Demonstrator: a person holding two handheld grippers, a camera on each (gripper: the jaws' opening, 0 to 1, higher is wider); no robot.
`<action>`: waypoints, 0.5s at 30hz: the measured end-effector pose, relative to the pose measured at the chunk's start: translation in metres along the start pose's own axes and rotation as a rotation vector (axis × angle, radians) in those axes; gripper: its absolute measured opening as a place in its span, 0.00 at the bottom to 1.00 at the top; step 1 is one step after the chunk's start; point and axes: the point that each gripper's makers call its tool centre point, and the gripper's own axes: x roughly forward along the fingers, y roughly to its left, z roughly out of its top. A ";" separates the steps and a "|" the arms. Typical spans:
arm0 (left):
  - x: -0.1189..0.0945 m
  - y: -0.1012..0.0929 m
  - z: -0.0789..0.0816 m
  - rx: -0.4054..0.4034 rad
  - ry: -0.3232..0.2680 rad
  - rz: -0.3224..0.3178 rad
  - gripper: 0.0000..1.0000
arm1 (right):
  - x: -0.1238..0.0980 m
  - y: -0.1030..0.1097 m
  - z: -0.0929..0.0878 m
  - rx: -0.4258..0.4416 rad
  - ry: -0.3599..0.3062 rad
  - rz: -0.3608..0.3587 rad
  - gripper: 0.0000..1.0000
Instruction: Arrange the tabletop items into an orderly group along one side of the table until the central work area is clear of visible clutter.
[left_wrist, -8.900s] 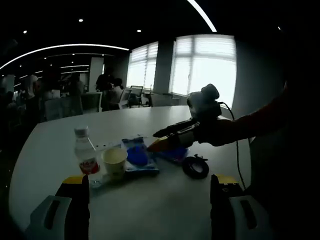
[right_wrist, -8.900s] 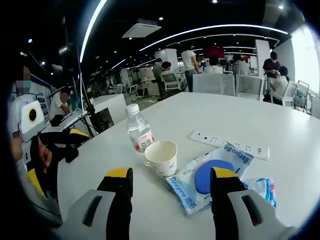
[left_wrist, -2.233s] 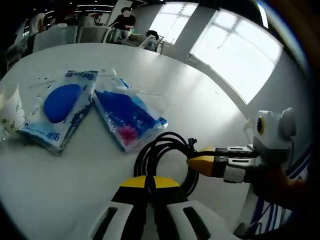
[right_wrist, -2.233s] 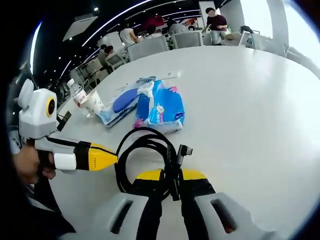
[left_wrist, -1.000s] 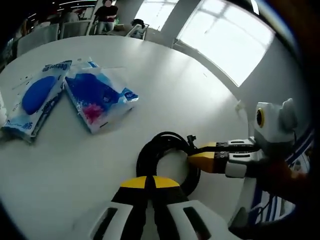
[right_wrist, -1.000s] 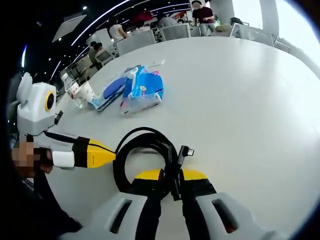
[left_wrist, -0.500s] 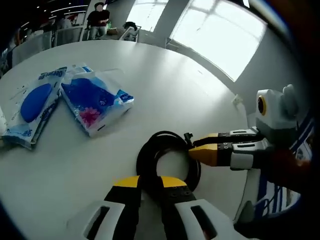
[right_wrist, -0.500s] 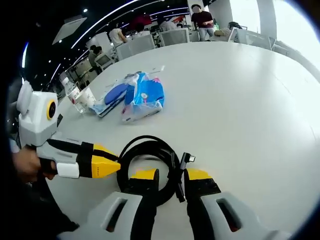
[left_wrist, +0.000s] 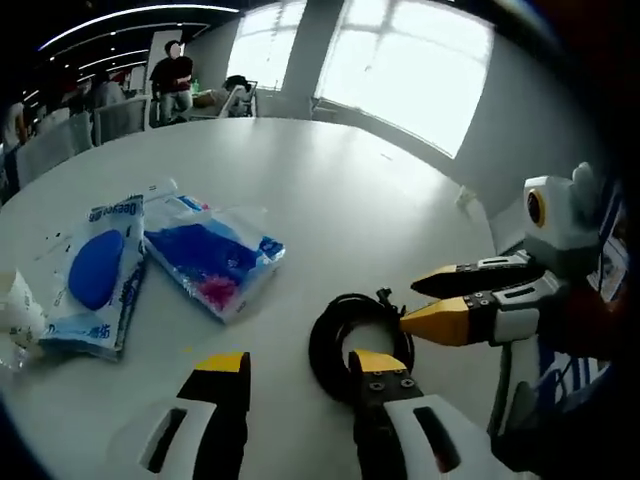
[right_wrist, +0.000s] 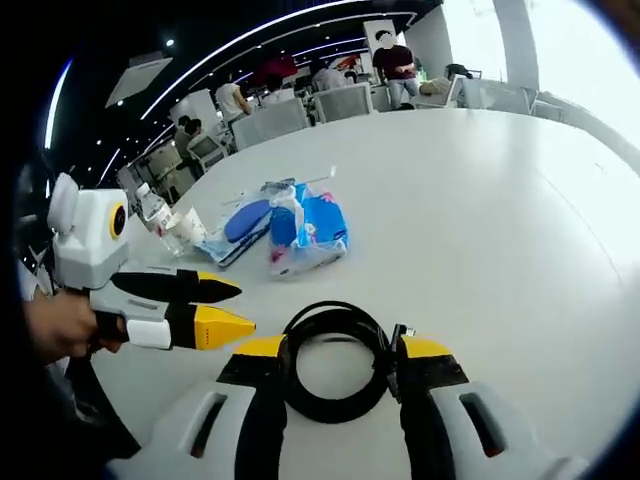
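A coiled black cable (left_wrist: 355, 340) lies flat on the white table (left_wrist: 330, 200). In the left gripper view my left gripper (left_wrist: 300, 362) is open, its right jaw at the coil's near edge. My right gripper (left_wrist: 410, 302) comes in from the right, open, tips just beside the coil. In the right gripper view the cable (right_wrist: 335, 362) lies between the spread jaws of my right gripper (right_wrist: 340, 348), and my left gripper (right_wrist: 246, 308) stands open to its left. Two blue packets (left_wrist: 215, 260) (left_wrist: 95, 275) lie side by side farther off.
A paper cup (right_wrist: 186, 228) and a water bottle (right_wrist: 150, 210) stand beyond the blue packets (right_wrist: 305, 232). A white power strip (right_wrist: 312, 180) lies behind them. Chairs and people are past the table's far edge. Bare tabletop stretches to the right of the cable.
Both grippers, shut on the cable a second ago, have opened and drawn back. The coil now rests loose on the table.
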 end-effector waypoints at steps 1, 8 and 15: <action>-0.002 0.004 0.002 0.005 -0.007 0.005 0.40 | -0.001 0.004 0.002 -0.002 -0.008 0.000 0.43; -0.017 0.036 0.018 0.068 -0.031 0.006 0.49 | -0.008 0.021 0.017 0.017 -0.060 -0.015 0.51; -0.025 0.060 0.037 0.140 -0.036 -0.028 0.57 | -0.006 0.032 0.025 0.045 -0.101 -0.045 0.61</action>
